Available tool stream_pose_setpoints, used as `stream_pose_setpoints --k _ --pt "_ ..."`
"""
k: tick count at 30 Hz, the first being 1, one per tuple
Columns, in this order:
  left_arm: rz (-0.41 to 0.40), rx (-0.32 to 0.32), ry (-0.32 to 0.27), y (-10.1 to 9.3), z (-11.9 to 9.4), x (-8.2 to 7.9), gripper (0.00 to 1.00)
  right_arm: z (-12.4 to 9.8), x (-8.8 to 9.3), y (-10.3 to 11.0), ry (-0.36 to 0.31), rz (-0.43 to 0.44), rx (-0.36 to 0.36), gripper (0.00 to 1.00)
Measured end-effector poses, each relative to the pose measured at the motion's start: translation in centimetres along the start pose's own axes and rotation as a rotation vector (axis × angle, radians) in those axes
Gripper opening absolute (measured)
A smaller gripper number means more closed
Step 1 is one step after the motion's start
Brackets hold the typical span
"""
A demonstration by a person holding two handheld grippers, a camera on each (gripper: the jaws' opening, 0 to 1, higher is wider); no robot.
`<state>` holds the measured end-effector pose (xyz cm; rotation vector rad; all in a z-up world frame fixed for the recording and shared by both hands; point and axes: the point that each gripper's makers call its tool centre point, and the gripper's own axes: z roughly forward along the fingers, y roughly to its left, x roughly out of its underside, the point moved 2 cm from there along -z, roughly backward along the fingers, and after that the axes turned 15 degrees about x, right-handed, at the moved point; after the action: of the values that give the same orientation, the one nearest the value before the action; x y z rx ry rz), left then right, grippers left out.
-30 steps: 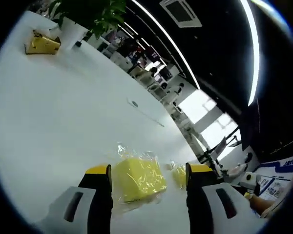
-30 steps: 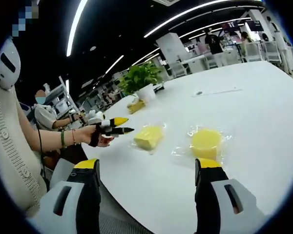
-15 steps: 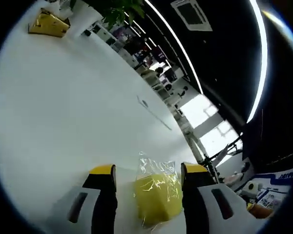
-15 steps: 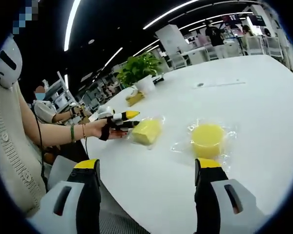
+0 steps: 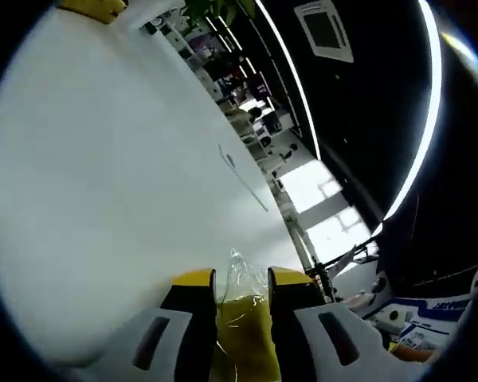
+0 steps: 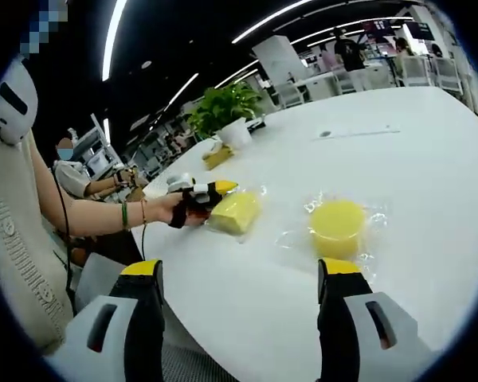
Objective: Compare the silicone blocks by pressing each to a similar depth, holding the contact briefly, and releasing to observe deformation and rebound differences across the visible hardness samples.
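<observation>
**Left claw squeezing the first block, round one waits**

So the left gripper point(image 5: 240, 280) has its two yellow-tipped jaws closed in on the rectangular silicone block point(image 6: 236, 212), which sits in its clear wrapper near the left edge of the white table point(image 6: 430, 143). From the right gripper view the jaws pinch it from the left side, the person's hand point(image 6: 185, 209) right behind — looks like the press-and-hold part of the test, though how deep it goes I can't tell.

The right gripper point(image 6: 243, 270) hangs back with its jaws wide apart and nothing between them, probably just watching. The round yellow block point(image 6: 337, 228), also wrapped, lies a bit to the right of the first, apart from it and nearer the right gripper.

Plenty of bare tabletop beyond both blocks. A potted plant point(image 6: 226, 115) stands far off, well clear — the table edge on the near side is the only thing close.
</observation>
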<state>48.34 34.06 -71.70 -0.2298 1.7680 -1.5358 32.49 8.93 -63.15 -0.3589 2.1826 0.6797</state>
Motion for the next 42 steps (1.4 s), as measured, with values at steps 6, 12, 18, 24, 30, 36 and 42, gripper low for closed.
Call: stream_pose_setpoints --k 6,12,18,24,30,36,42 --pt "-0.016 0.025 -0.043 -0.6 -0.1 -0.3 0.08 0.0 0.1 -0.3 0.003 0.005 0.007 0.73" --pt "0.065 0.025 -0.038 -0.9 0.0 -0.1 0.00 0.1 0.2 -0.3 0.009 0.001 0.006 0.73" --pt "0.169 -0.014 -0.001 -1.7 0.3 0.1 0.00 0.1 0.1 -0.2 0.007 -0.002 0.003 0.73" --pt "0.323 -0.062 0.070 -3.1 0.3 0.0 0.00 0.0 -0.2 0.0 -0.001 -0.015 0.000 0.74" --pt "0.472 -0.083 0.096 -5.3 0.4 -0.2 0.00 -0.6 -0.5 0.6 -0.021 -0.024 -0.006 0.73" --pt "0.528 -0.092 0.090 -8.2 0.3 0.0 0.00 -1.2 -0.9 1.2 -0.049 -0.035 -0.014 0.73" --pt "0.623 -0.081 0.115 -11.3 0.2 1.5 0.00 -2.1 -1.1 2.3 -0.077 -0.052 -0.030 0.73"
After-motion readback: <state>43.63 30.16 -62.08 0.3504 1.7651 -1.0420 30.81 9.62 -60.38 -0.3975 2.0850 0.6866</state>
